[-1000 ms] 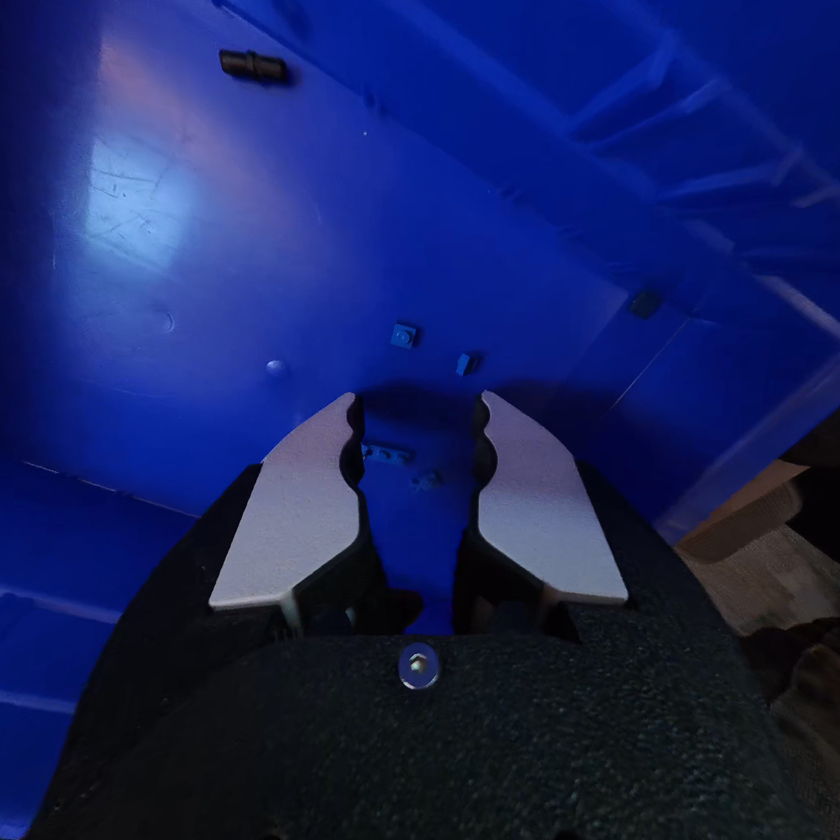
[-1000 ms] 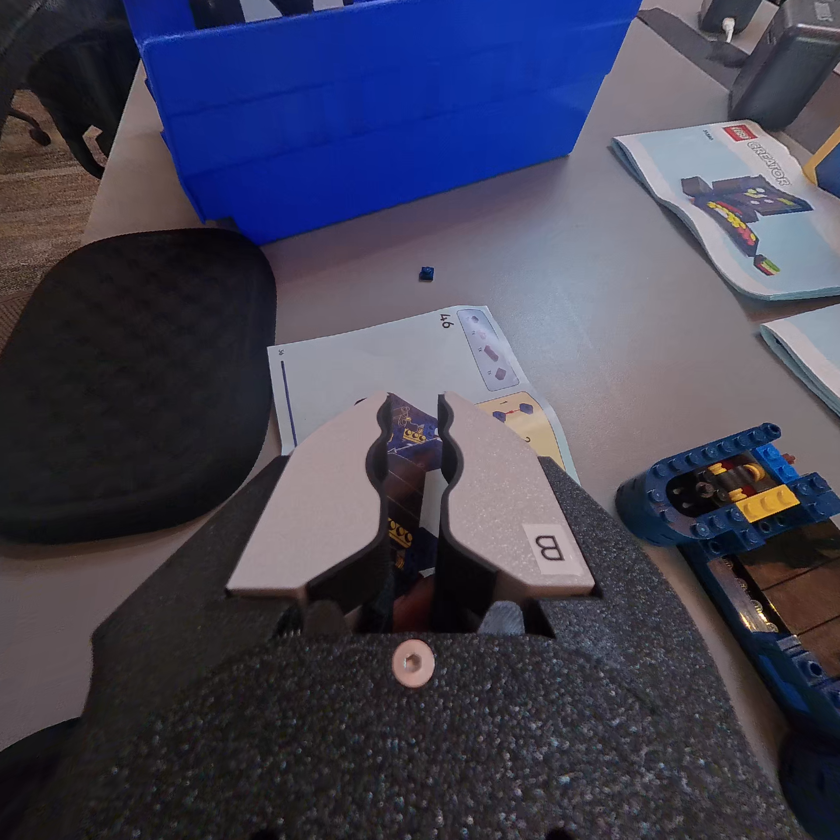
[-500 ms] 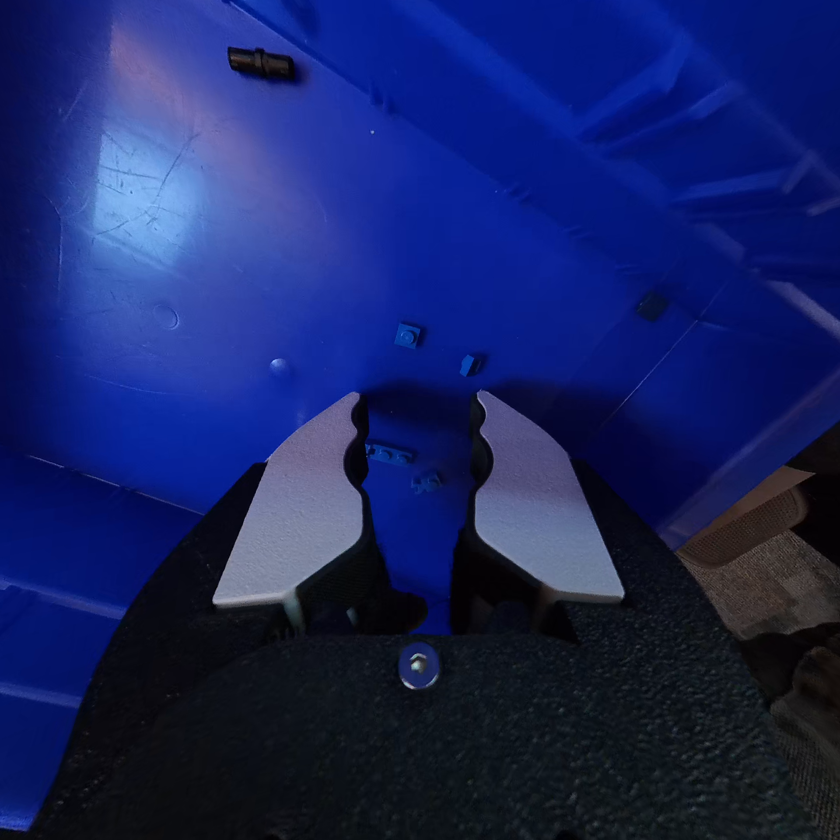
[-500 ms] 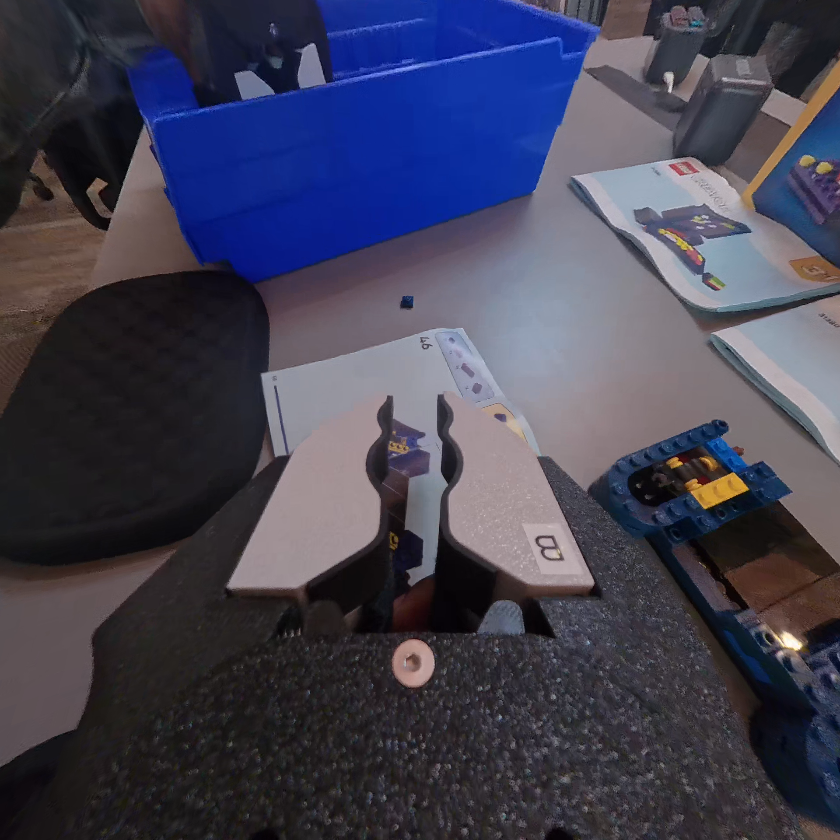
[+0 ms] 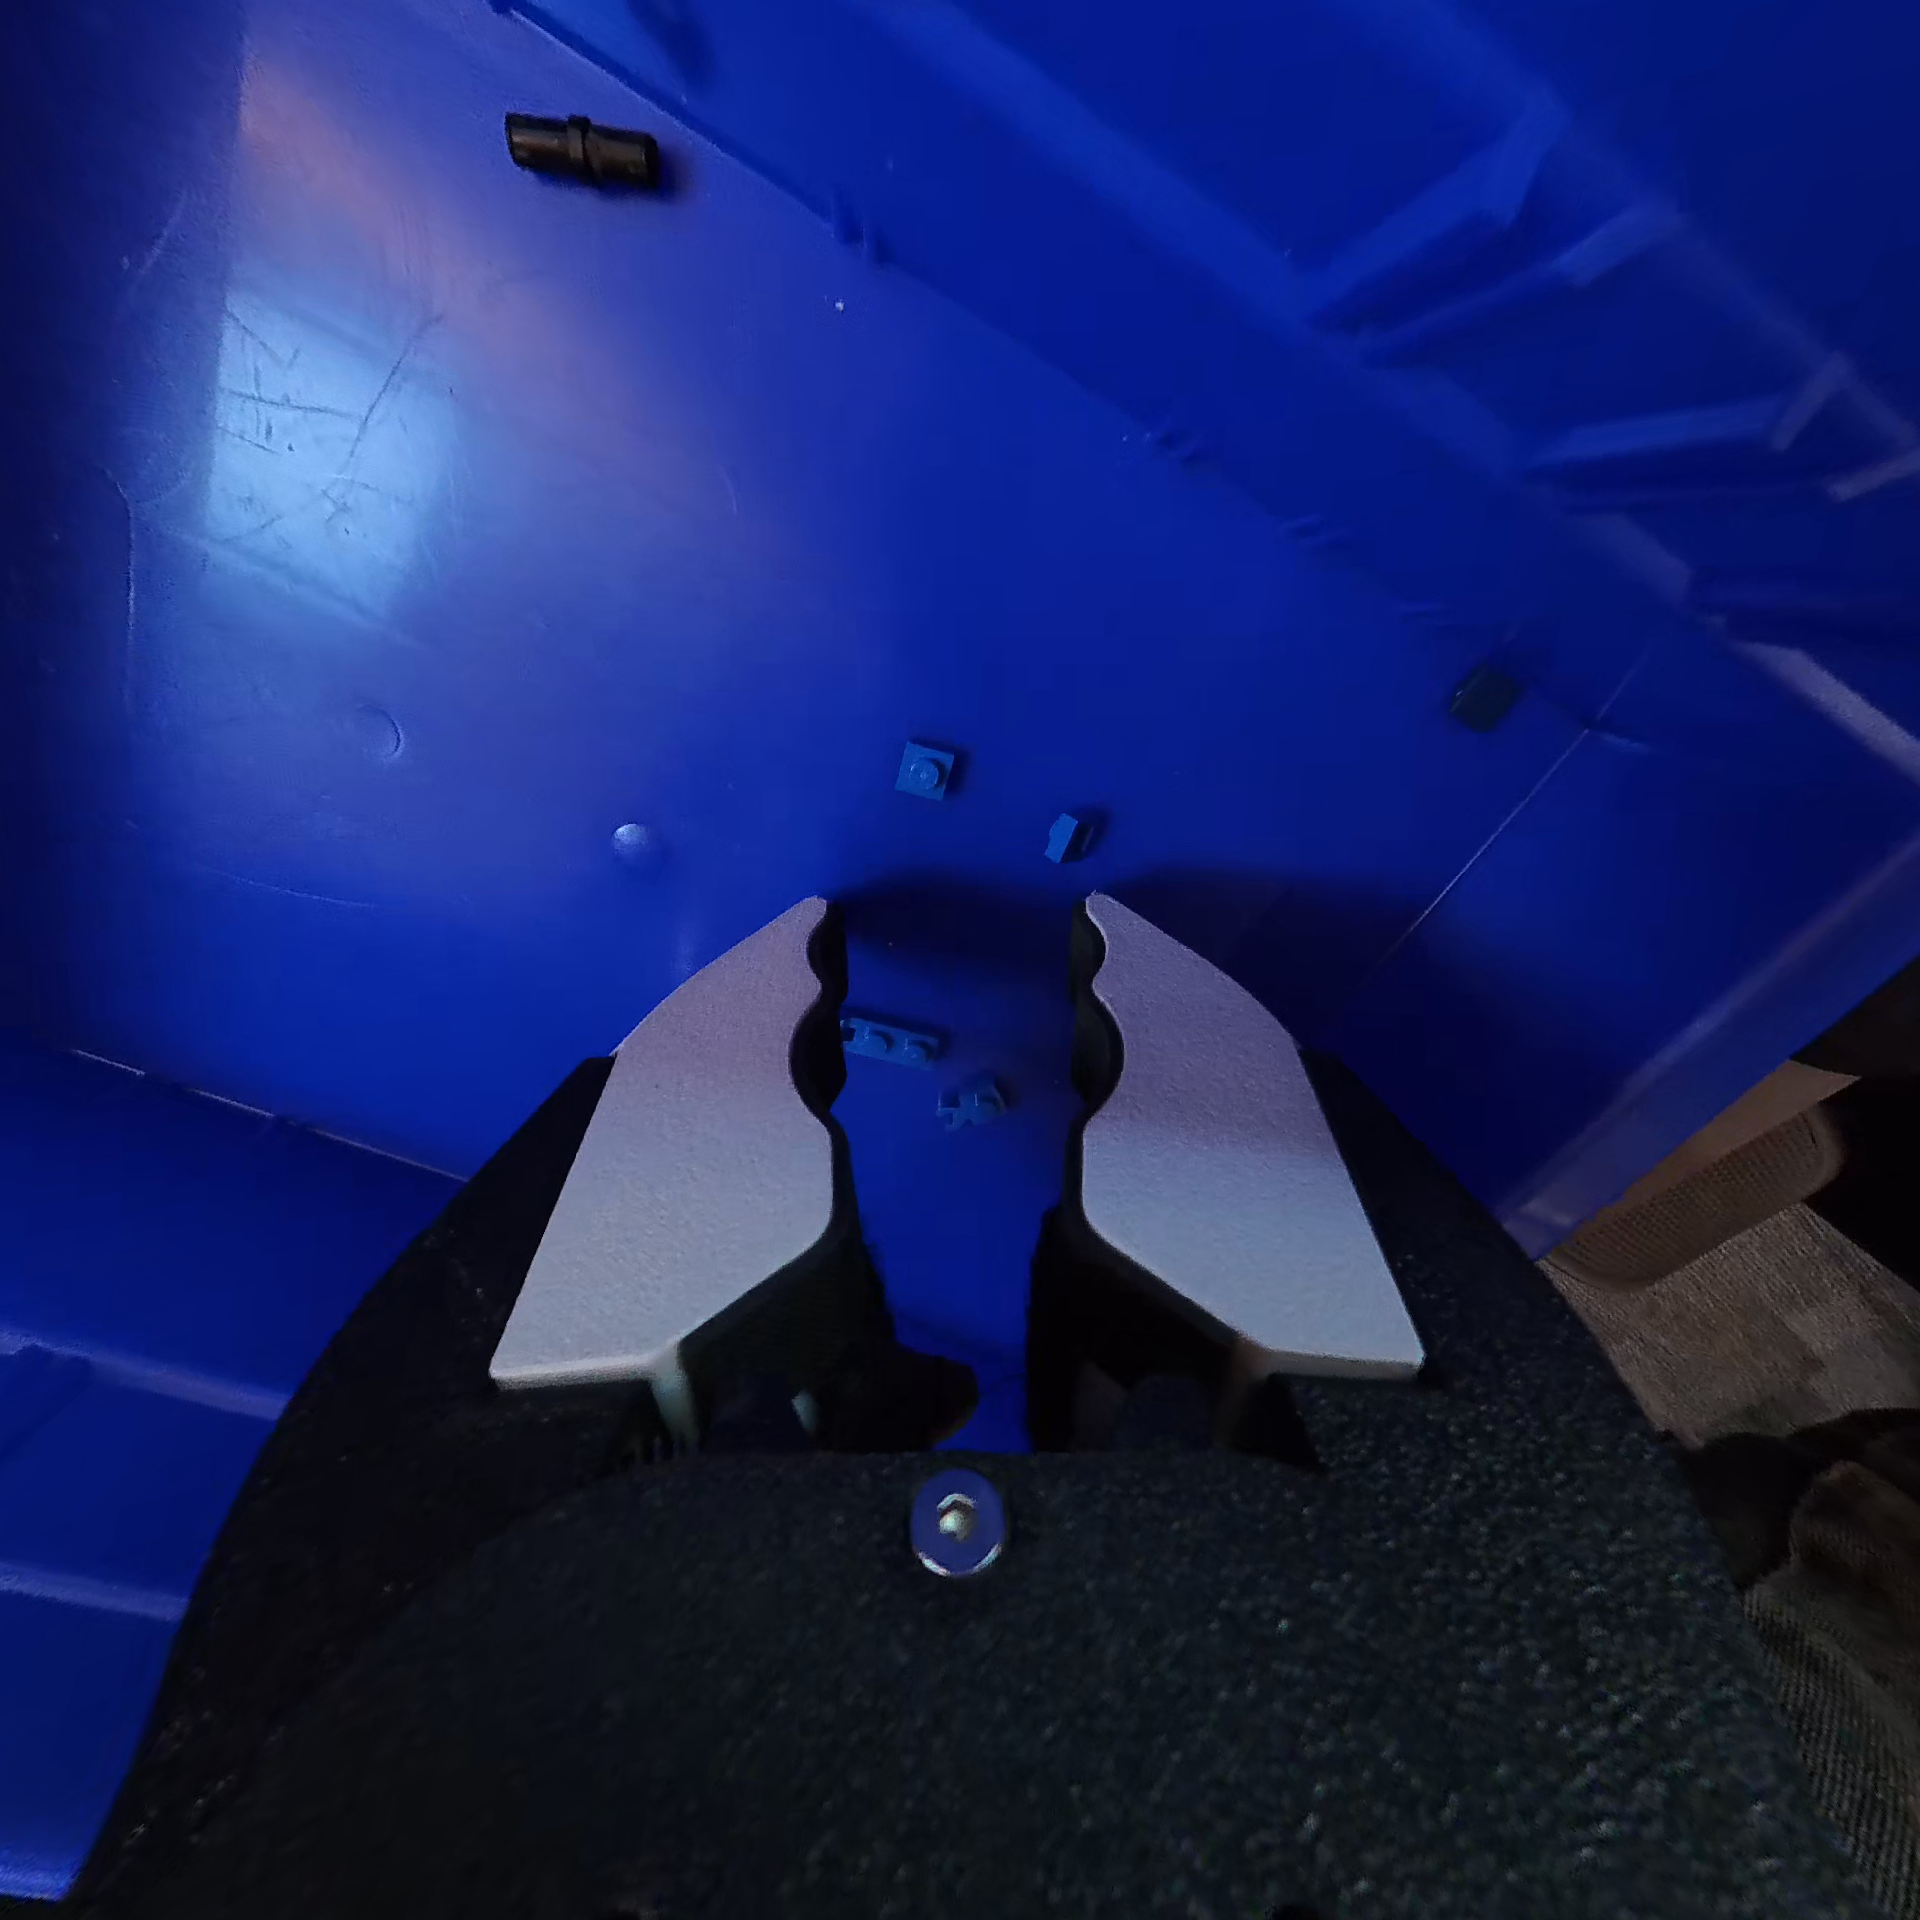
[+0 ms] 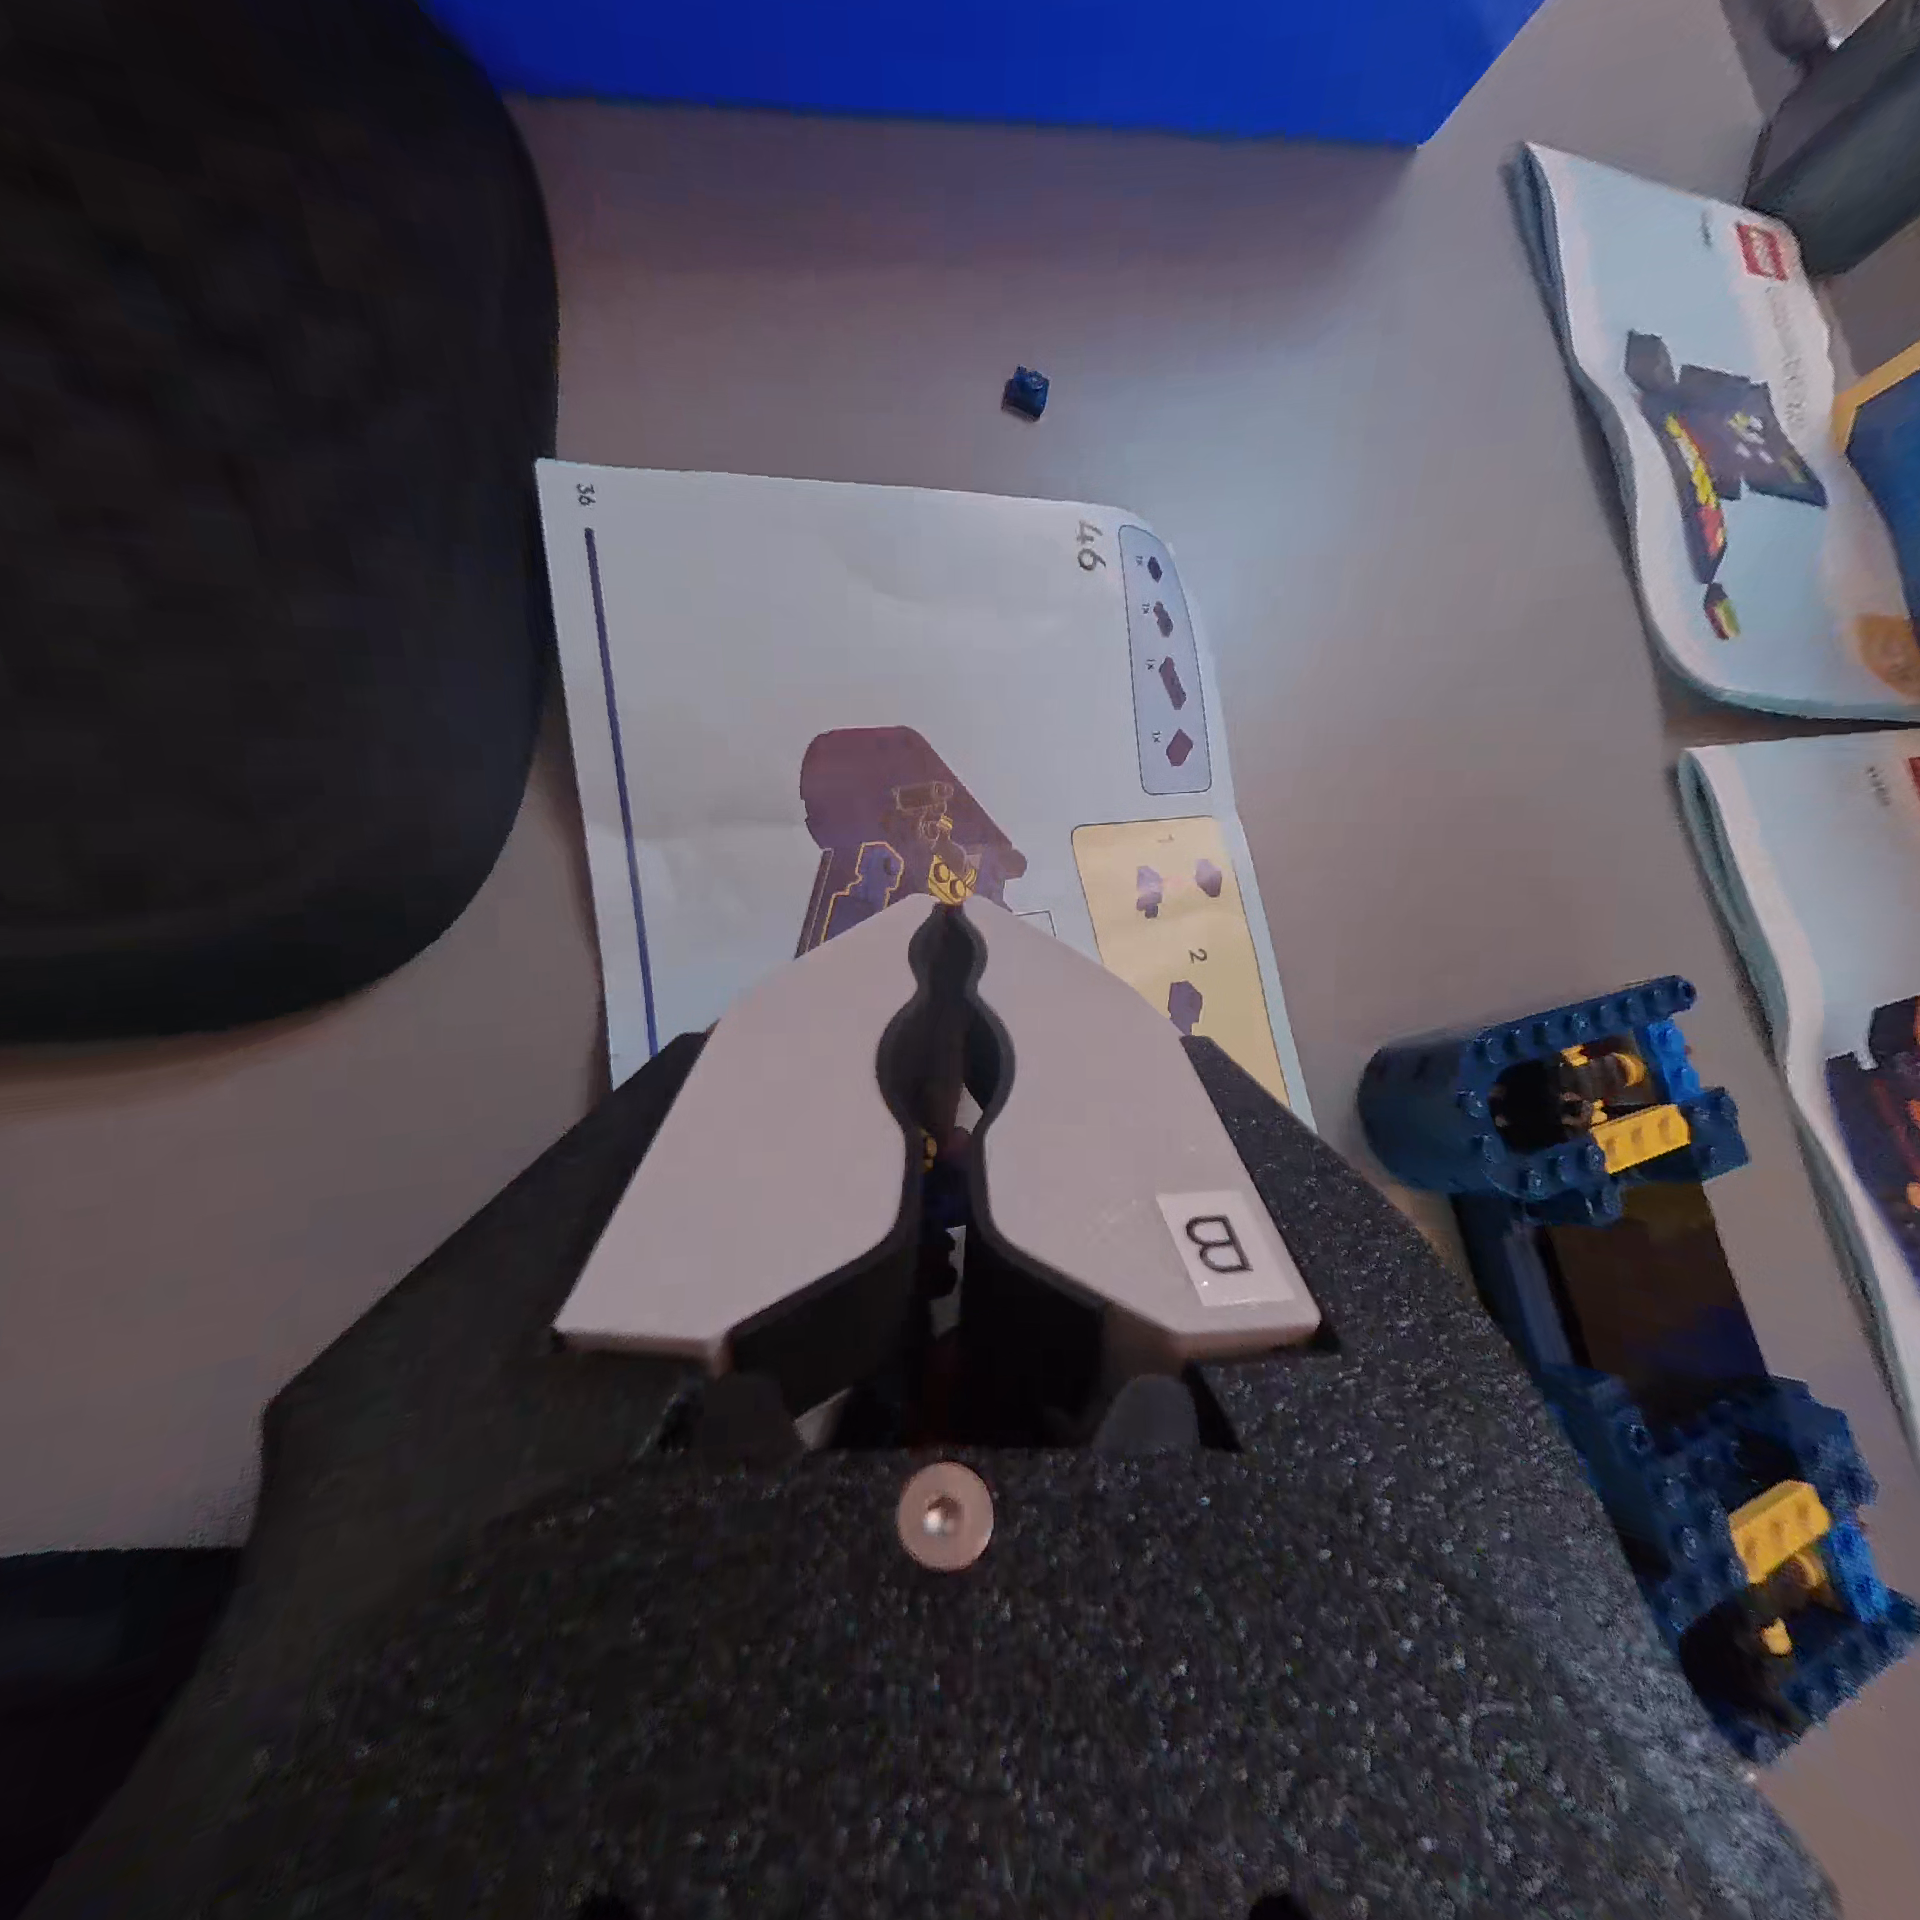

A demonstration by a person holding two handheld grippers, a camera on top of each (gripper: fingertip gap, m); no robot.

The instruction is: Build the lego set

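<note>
The left tongs (image 5: 956, 914) hung spread inside the blue bin (image 5: 436, 644), holding nothing — a flat blue plate (image 5: 889, 1042) and a small blue clip piece (image 5: 970, 1101) lay between the fingers, 2 more blue bits at 12 o'clock. The right tongs (image 6: 948, 914) were pressed together over the instruction sheet (image 6: 831, 623) on the surface (image 6: 1403, 727), gripping nothing visible; the part-built blue model (image 6: 1621, 1247) sat at 3 o'clock.

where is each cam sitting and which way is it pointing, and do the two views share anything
Left wrist view: rides on the left gripper, looking down into the blue bin at small blue pieces; its own open fingers show.
Right wrist view: rides on the right gripper, looking down at the grey table, an open instruction page and a blue brick model; its own closed fingers show.
Shared: only the blue bin, seen from inside in one and from outside in the other.
</note>
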